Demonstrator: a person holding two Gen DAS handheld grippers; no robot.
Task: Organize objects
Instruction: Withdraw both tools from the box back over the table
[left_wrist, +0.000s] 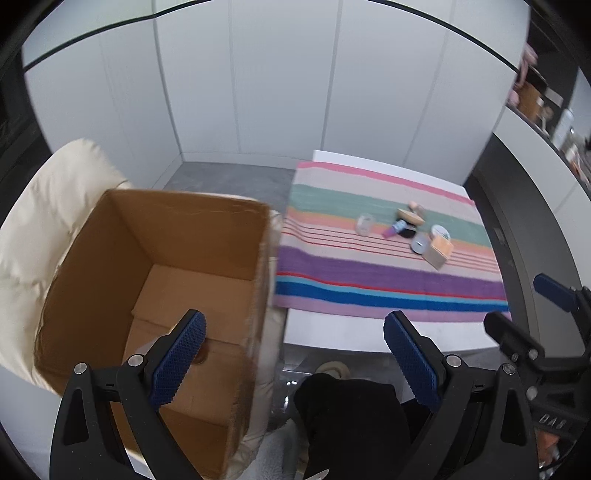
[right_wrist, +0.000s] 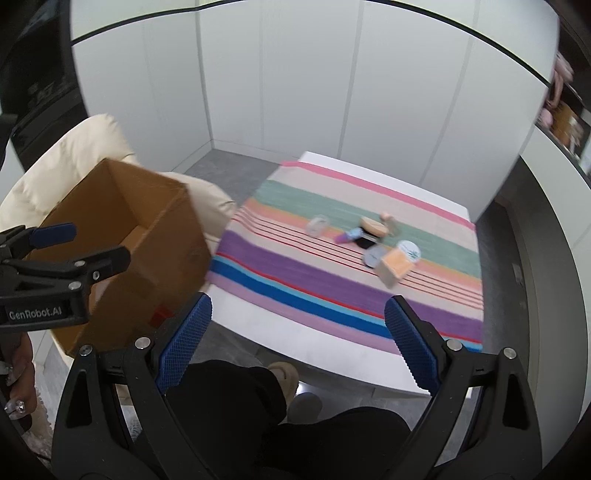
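Observation:
An open brown cardboard box (left_wrist: 155, 280) sits on a cream cushion (left_wrist: 33, 229) left of the table; it also shows in the right wrist view (right_wrist: 122, 221). A cluster of small objects lies on the striped cloth (left_wrist: 369, 273): a clear cup (left_wrist: 365, 224), a purple tube (left_wrist: 391, 230), a round tin (left_wrist: 440, 232) and a small tan box (left_wrist: 437, 251). The tan box also shows in the right wrist view (right_wrist: 395, 267). My left gripper (left_wrist: 295, 350) is open and empty, near the box's right wall. My right gripper (right_wrist: 297, 336) is open and empty, short of the table's near edge.
The white table (right_wrist: 332, 350) carries the striped cloth (right_wrist: 332, 273). White wall panels stand behind. Shelves with items (left_wrist: 543, 107) are at the far right. The person's dark legs and slippers (right_wrist: 284, 376) are below the grippers, on a grey floor.

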